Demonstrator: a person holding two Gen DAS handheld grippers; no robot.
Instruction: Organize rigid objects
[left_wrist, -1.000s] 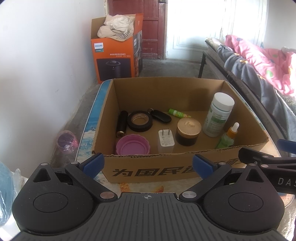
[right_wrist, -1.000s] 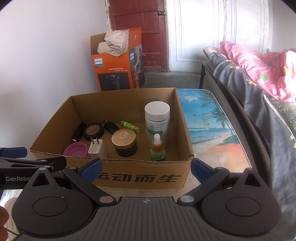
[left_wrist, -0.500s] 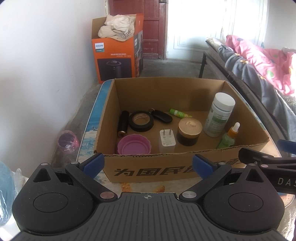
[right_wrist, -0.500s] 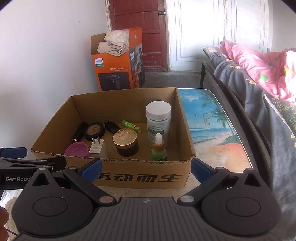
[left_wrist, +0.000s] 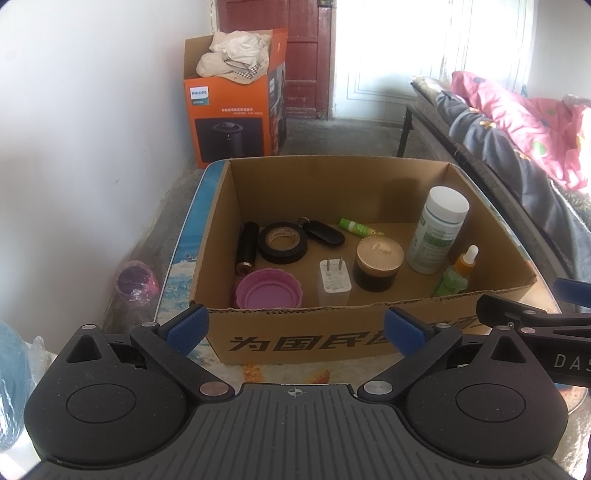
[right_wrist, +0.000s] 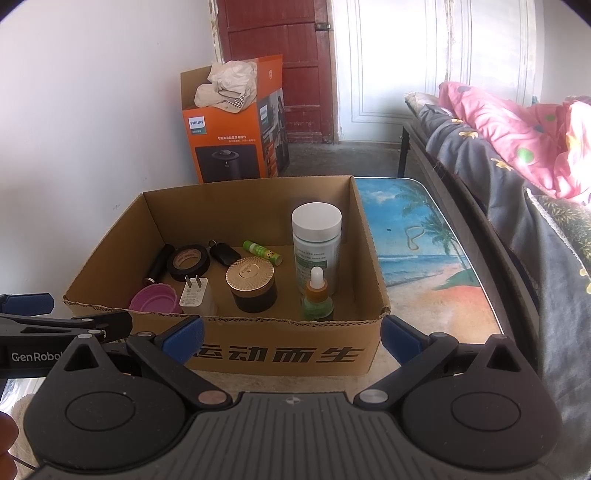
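Left wrist view barely shifts from a second ago, box (left_wrist: 332, 336) just ahead of the spread, empty left gripper (left_wrist: 293, 321), all items inside, right gripper (right_wrist: 291, 332) likewise wide apart holding nothing, so the sorting looks finished or paused.

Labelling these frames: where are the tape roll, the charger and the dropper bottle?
tape roll (left_wrist: 282, 242), left wrist view, black outer ring
charger (left_wrist: 334, 280), left wrist view, white top face
dropper bottle (right_wrist: 317, 300), right wrist view, bottle body

The cardboard box (left_wrist: 295, 341) front wall hides the bases of the pink lid (left_wrist: 269, 288) and dropper bottle (left_wrist: 458, 273); its printed text is partly covered by the gripper fingers.
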